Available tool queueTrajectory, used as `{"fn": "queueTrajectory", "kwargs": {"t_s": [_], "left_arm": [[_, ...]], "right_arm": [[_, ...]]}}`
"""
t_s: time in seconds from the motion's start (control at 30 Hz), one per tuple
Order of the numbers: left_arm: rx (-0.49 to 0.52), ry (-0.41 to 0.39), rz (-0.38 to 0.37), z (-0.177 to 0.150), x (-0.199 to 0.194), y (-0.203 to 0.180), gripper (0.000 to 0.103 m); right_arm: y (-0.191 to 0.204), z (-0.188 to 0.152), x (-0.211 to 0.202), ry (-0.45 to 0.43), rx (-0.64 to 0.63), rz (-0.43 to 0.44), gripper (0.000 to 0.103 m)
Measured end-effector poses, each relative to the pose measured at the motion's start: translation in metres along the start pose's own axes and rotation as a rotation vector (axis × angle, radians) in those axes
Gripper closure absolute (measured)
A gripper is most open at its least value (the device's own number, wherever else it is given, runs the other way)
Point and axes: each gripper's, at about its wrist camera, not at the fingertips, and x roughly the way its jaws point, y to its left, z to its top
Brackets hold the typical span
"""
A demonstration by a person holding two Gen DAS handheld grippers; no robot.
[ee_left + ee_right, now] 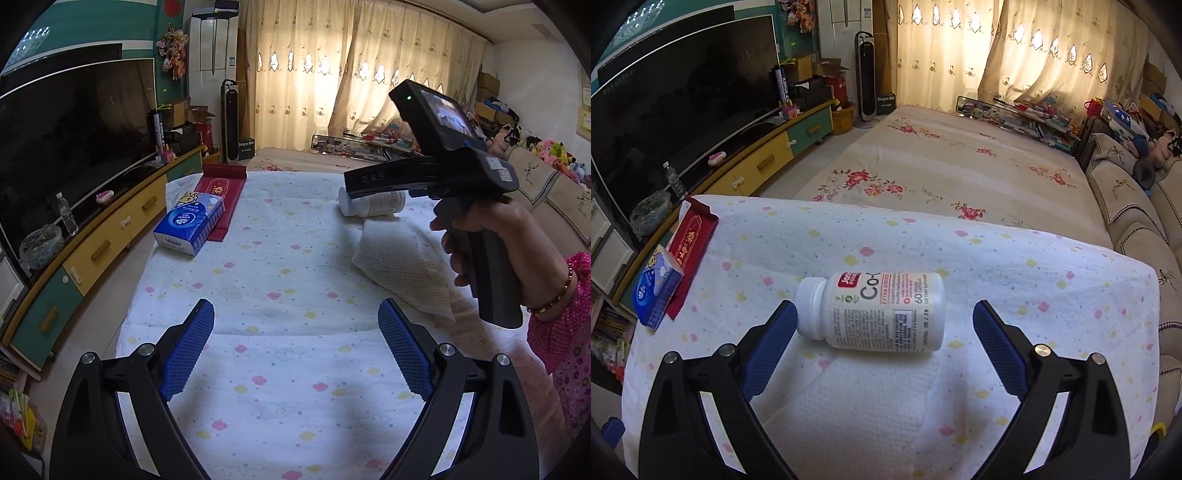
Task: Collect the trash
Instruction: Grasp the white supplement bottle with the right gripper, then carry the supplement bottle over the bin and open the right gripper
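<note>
Bottle [875,310] lies uncollected between wide right gripper [882,325] fingers.
Left gripper [295,339] gapes empty (paper towel [406,273] right of its fingers); nothing yet gathered.

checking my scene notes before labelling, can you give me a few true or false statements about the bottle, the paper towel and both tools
1. The white pill bottle lies on its side. True.
2. The right tool is clamped on the bottle. False: its jaws stand wide, the bottle lying loose between them.
3. The paper towel lies spread beside the bottle. True.
4. The left tool holds the tissue pack. False: it is open and empty; the pack sits at the cloth's far left edge.
5. The bottle's cap is off. False: the white cap is on.
</note>
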Motion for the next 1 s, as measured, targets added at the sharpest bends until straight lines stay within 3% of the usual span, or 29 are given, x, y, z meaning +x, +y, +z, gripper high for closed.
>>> {"fn": "queueTrajectory", "kwargs": {"t_s": [0.27,0.43,0.5,0.6,1.0], "left_arm": [[0.000,0.007,0.000,-0.001,0.001,-0.001,0.014],[0.001,0.013,0.000,-0.001,0.002,-0.003,0.014],[0.006,0.015,0.000,-0.002,0.002,-0.004,0.014],[0.016,0.017,-0.003,-0.002,0.002,-0.006,0.014],[0.050,0.019,-0.003,-0.004,0.004,-0.013,0.014]], "right_arm": [[0.019,0.001,0.014,0.012,-0.040,-0.032,0.011],[0.019,-0.003,0.022,0.037,-0.002,-0.067,0.011],[0.018,-0.005,0.024,0.041,0.005,-0.079,0.019],[0.016,-0.007,0.021,0.034,0.013,-0.081,0.020],[-0.013,-0.058,-0.061,-0.038,0.042,0.004,0.020]]}}
